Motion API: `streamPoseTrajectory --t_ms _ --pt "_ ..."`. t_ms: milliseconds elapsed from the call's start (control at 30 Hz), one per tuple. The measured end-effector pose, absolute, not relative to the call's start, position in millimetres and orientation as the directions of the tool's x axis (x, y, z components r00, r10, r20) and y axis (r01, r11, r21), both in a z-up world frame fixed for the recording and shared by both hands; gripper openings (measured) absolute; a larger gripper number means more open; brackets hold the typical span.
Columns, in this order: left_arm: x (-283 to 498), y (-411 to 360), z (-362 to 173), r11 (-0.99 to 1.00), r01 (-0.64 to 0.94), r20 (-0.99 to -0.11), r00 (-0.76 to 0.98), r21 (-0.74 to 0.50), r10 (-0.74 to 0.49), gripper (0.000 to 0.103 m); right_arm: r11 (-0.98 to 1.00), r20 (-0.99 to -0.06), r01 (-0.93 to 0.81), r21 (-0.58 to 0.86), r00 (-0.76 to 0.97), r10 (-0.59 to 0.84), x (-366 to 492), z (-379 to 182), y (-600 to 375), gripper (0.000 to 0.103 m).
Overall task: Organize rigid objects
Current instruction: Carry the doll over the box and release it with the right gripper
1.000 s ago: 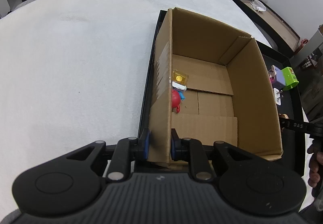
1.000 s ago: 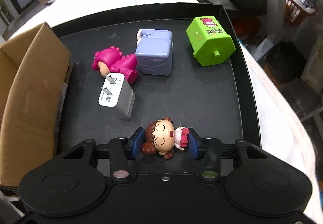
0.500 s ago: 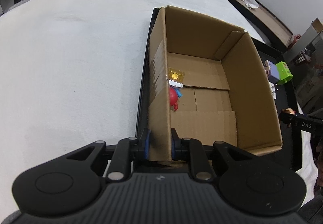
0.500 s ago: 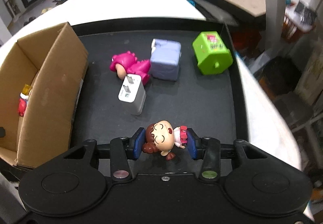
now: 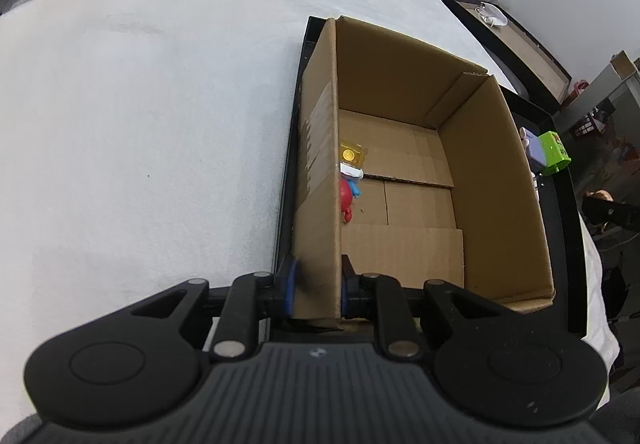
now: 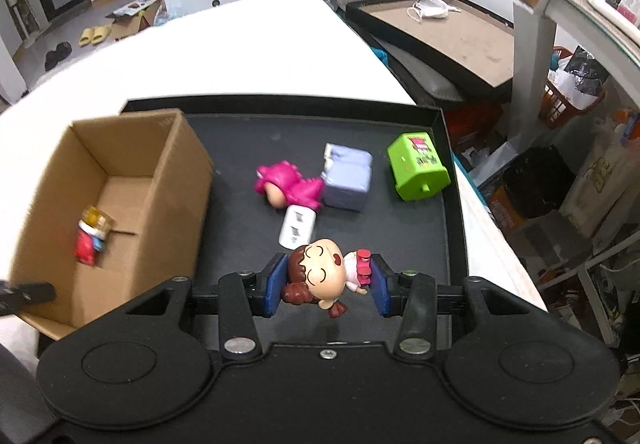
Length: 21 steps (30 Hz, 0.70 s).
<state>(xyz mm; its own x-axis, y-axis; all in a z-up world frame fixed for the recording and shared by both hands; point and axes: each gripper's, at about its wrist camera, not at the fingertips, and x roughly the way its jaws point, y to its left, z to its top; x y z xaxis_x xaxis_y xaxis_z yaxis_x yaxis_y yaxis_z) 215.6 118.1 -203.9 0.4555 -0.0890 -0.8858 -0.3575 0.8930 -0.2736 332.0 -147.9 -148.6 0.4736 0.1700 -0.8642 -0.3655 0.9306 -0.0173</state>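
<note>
Your right hand-held gripper [image 6: 326,284] has risen, doll figure [image 6: 320,276] clamped, clear of the tray [image 6: 400,228]. Left hand-held gripper [image 5: 316,290] stays pinched on the cardboard box [image 5: 496,180] wall.

Two downward-tilted wrist views, both over the cardboard box [image 5: 492,180].

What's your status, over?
Left tool clamped on cardboard box wall. Right tool holding girl figurine above black tray. Nothing between it and the box.
</note>
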Motion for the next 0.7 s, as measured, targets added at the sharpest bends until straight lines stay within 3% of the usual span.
streamPoseTrajectory --t_ms 700 --pt "205 136 -212 0.877 -0.327 -0.858 0.487 -0.352 -0.163 0.019 0.889 -0.842 -0.458 -0.006 0.482 0.243 327 -104 -42 0.043"
